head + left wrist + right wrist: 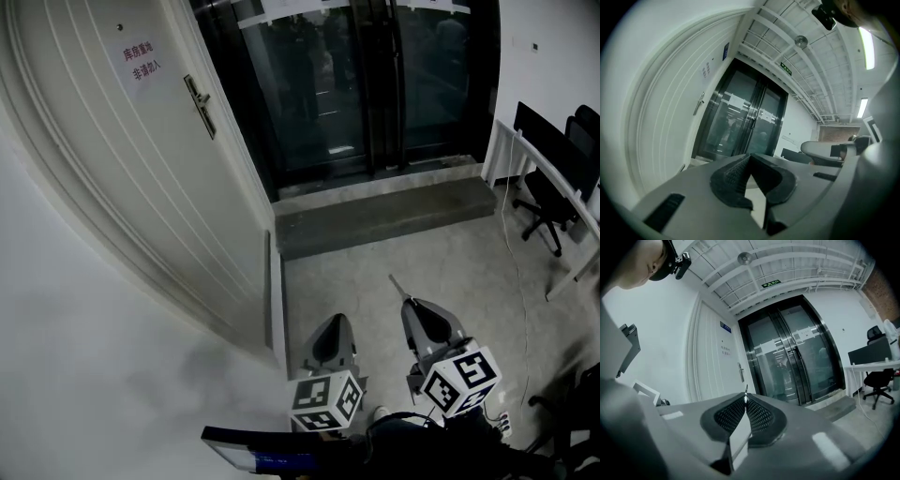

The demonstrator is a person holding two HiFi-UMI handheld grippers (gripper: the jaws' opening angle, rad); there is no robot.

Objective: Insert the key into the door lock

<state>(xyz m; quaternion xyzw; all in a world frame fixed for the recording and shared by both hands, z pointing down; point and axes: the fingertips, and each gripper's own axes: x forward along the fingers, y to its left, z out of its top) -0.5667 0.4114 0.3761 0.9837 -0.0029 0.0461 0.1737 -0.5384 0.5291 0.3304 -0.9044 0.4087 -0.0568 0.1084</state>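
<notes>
Starting nearest, two grippers sit low in the head view. The left gripper (335,321) has its jaws pressed together on nothing. The right gripper (410,302) pinches the one key (397,285) between its pads; only a thin blade pokes forward, the rest is buried. Both hang over the grey floor (422,253), well apart from the single white door (112,169) at left. It carries one door lock (199,105), its keyhole too small to make out, and one sign (141,61). Beyond stands one glass double door (356,84), and an office chair (542,208) sits near the right edge.
</notes>
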